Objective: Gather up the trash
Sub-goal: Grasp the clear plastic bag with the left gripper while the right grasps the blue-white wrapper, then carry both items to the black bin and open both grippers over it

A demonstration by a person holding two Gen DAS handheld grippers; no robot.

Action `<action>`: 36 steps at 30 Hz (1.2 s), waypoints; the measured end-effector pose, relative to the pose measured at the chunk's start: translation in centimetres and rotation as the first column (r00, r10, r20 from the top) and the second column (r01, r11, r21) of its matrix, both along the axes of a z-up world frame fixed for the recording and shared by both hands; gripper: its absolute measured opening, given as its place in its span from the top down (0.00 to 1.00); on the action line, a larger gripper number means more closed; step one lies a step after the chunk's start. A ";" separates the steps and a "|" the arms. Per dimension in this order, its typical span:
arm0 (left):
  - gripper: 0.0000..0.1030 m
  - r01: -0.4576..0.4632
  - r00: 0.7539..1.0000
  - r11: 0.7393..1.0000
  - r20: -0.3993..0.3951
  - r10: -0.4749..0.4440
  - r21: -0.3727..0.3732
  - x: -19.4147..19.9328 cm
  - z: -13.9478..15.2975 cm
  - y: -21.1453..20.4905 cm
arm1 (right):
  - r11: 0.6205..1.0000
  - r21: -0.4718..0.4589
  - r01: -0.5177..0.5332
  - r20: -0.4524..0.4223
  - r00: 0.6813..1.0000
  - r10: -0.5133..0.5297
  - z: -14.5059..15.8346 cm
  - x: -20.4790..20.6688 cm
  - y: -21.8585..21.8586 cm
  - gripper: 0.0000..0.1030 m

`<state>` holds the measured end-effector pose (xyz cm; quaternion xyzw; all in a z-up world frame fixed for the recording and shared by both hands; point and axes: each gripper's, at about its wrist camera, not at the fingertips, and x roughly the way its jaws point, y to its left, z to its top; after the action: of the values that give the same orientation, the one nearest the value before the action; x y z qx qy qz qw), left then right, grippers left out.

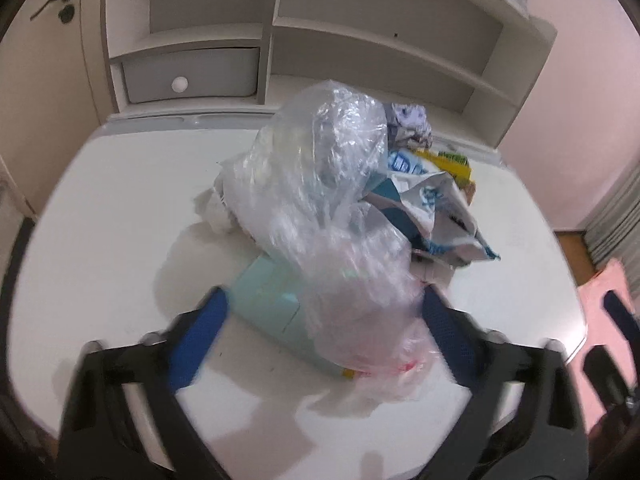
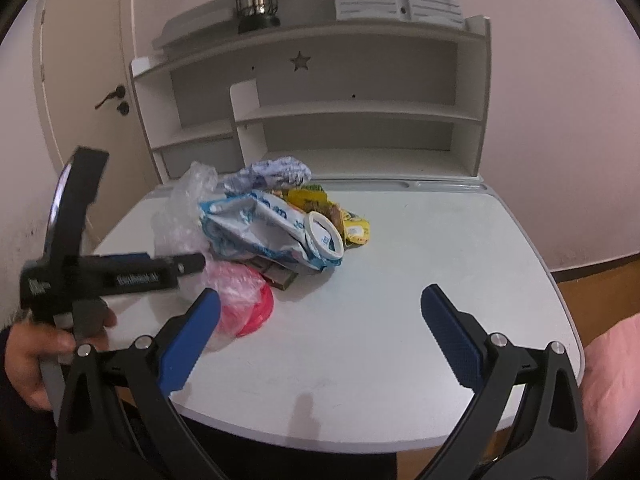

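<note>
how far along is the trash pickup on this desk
Done: nothing visibly collected; the trash pile sits on the desk. In hand: the left gripper straddles the clear plastic bag, pads apparently not pressing. Left: everything; the right gripper is open and empty.

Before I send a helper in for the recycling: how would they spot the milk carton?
On the white desk under the shelf unit, find the trash pile. The milk carton lies crushed on its near right side, the only blue-and-white piece, with a round white opening facing right.
</note>
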<state>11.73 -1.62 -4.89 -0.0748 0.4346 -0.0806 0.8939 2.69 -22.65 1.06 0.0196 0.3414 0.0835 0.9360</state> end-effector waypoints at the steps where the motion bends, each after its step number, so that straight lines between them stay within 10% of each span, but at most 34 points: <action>1: 0.69 0.016 1.000 1.000 -0.006 -0.016 -0.019 0.1 -0.1 0.4 | 1.000 0.006 -0.016 -0.006 1.000 0.016 -0.2 0.7 -0.2 0.06; 6: 0.75 0.062 0.998 0.995 0.012 -0.061 -0.084 -0.5 1.0 3.3 | 0.996 0.013 -0.091 -0.068 0.993 0.092 -0.6 4.6 0.5 0.23; 22: 0.76 0.042 0.988 0.999 0.147 -0.039 -0.014 -1.3 4.9 8.0 | 0.917 -0.202 -0.345 -0.252 0.923 0.291 -3.1 14.9 9.5 0.25; 23: 0.76 0.044 0.989 0.999 0.143 -0.041 -0.017 -1.3 4.9 8.2 | 0.915 -0.198 -0.352 -0.273 0.916 0.293 -3.4 15.2 9.6 0.41; 24: 0.76 0.045 0.989 0.999 0.143 -0.042 -0.019 -1.3 4.9 8.2 | 0.915 -0.181 -0.360 -0.288 0.909 0.301 -3.4 15.4 9.7 0.64; 36: 0.76 0.125 0.972 0.992 0.200 -0.120 -0.009 -2.4 7.9 4.6 | 0.919 0.282 -0.275 -0.015 0.957 0.291 5.9 10.1 0.6 0.71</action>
<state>9.29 3.02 3.04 -0.0488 0.3457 -0.1473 0.9254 12.83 -22.04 7.00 0.1030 0.3519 0.2640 0.8921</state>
